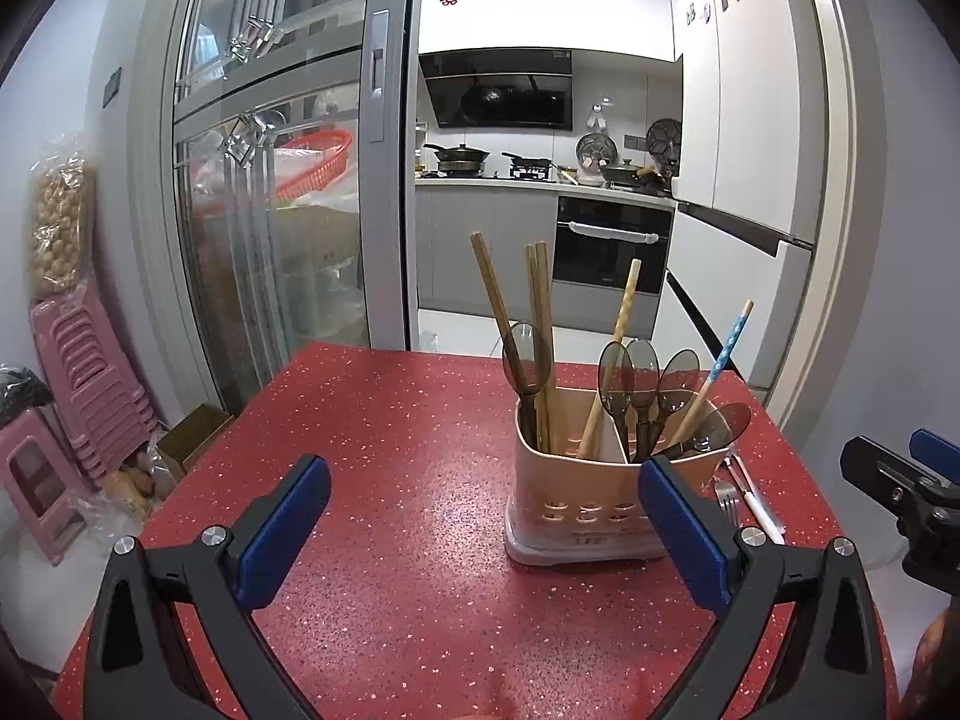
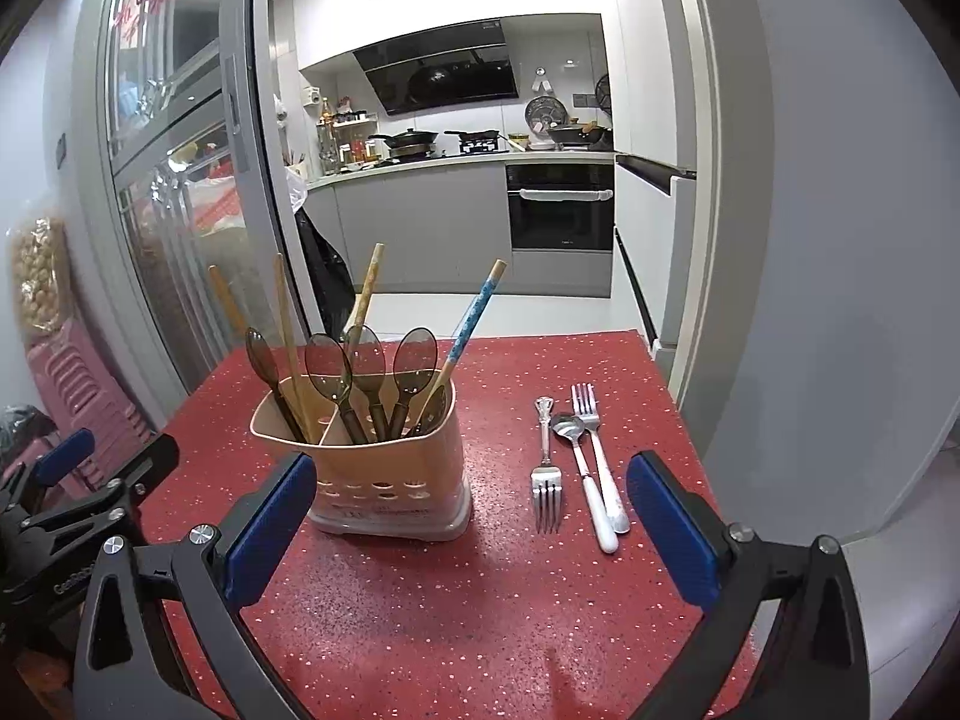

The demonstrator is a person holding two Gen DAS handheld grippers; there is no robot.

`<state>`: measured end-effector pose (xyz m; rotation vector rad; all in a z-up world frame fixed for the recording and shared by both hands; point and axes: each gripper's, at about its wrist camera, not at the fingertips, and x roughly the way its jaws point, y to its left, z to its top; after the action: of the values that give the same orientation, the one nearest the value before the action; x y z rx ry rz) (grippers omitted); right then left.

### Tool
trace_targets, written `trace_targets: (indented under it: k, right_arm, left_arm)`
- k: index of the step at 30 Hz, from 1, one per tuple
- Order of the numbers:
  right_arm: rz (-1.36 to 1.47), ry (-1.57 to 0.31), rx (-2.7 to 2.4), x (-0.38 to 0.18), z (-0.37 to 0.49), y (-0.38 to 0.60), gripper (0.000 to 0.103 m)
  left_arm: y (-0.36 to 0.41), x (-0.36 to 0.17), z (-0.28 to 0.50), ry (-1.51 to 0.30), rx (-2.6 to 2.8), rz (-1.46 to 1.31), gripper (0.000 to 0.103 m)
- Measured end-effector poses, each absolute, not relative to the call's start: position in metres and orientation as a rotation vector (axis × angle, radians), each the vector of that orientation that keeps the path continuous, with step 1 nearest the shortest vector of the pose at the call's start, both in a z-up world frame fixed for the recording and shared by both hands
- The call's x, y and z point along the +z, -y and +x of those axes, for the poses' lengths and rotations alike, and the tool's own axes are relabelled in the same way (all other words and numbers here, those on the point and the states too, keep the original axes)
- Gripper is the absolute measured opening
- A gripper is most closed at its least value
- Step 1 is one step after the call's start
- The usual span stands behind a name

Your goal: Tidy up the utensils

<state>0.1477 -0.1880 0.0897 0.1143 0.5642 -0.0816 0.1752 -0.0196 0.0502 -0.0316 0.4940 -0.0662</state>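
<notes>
I have both claws hanging wide with nothing between their pads: the left claw [image 1: 483, 519] low in its frame, the right claw [image 2: 471, 516] likewise. The beige caddy [image 2: 384, 480] stands mid-frame on the red bench [image 2: 480, 600], spoons and chopsticks upright in its two compartments so the handles stay reachable. Right of it, two forks [image 2: 546, 480] and a spoon [image 2: 579, 456] lie flat side by side, not yet sorted, I judge.
</notes>
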Motion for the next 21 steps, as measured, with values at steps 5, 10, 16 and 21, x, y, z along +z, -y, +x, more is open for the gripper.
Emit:
trace_targets:
  k: [5, 10, 16, 21]
  right_arm:
    - [0.084, -0.556, -0.106, 0.0926, 0.1448, 0.1847, 0.103]
    - [0.076, -0.547, -0.108, 0.0957, 0.1425, 0.1829, 0.103]
    - [0.076, -0.545, -0.105, 0.0958, 0.1415, 0.1837, 0.103]
    - [0.078, -0.545, -0.105, 0.0973, 0.1419, 0.1839, 0.103]
  left_arm:
    - [0.0190, 0.0512, 0.1713, -0.490, -0.061, -0.024, 0.103]
    - [0.0211, 0.0534, 0.1702, -0.484, -0.063, -0.022, 0.103]
    - [0.0222, 0.0544, 0.1693, -0.482, -0.066, -0.020, 0.103]
    - [0.0239, 0.0555, 0.1681, -0.482, -0.068, -0.019, 0.103]
